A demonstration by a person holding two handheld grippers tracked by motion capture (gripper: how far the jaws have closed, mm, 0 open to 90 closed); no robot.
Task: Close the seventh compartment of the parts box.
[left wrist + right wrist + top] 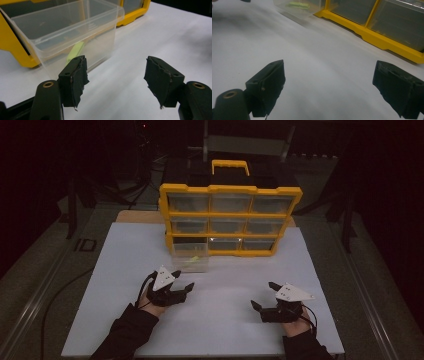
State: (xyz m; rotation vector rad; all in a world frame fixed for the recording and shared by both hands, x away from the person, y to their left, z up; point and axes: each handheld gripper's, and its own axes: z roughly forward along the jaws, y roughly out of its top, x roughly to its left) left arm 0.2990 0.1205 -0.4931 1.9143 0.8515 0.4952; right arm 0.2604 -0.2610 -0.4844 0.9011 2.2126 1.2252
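Observation:
A yellow organiser (pixel 230 215) with clear drawers stands upright at the back of the white board (pixel 115 270). Its bottom-left clear drawer (pixel 191 257) is pulled out onto the board, with a light green piece (pixel 75 51) lying inside it. My left gripper (pixel 181 281) rests on the board just in front of that drawer, jaws apart with nothing between them. My right gripper (pixel 262 295) sits low at the front right, jaws wide apart and empty. In the right gripper view the drawer (pixel 299 7) and the green piece (pixel 299 5) lie far off at the top.
The organiser's yellow handle (pixel 230 166) sticks up behind it. Dark stands and floor surround the board. The organiser's lower frame (pixel 372 37) runs across the right gripper view.

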